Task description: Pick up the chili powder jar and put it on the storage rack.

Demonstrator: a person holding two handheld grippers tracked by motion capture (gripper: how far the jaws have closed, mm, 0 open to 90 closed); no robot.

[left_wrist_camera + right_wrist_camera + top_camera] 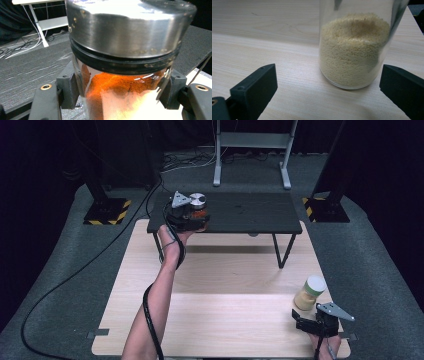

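Grippers sit far apart on this rig, one at each end of the scene. In the high view the left gripper [196, 216] is held out at the near left corner of the raised black shelf [250, 212], with the person's forearm [157, 295] reaching up to it across the pale wooden table [220, 305] and its cable looped around the wrist. Its jaws are clamped on the spice jar [197, 205], a clear glass jar with a brushed metal lid and orange-red powder inside; in the left gripper view the spice jar [125, 62] rises directly between the two jaws, its glass wall pressed by the pads on both sides, and the lid stands well above the jaw tips. Beyond that gripper lie grey carpet and the legs of a white stand [40, 27]. The right gripper [306, 319] rests low at the near right corner of the table with its jaws spread wide and nothing between them. Just ahead of it, slightly toward its right jaw, stands the grain jar [310, 292], upright on the wood, with a pale lid and filled more than halfway with small yellowish grains. In the right gripper view the grain jar [354, 50] is apart from both jaws, closer to the right one.
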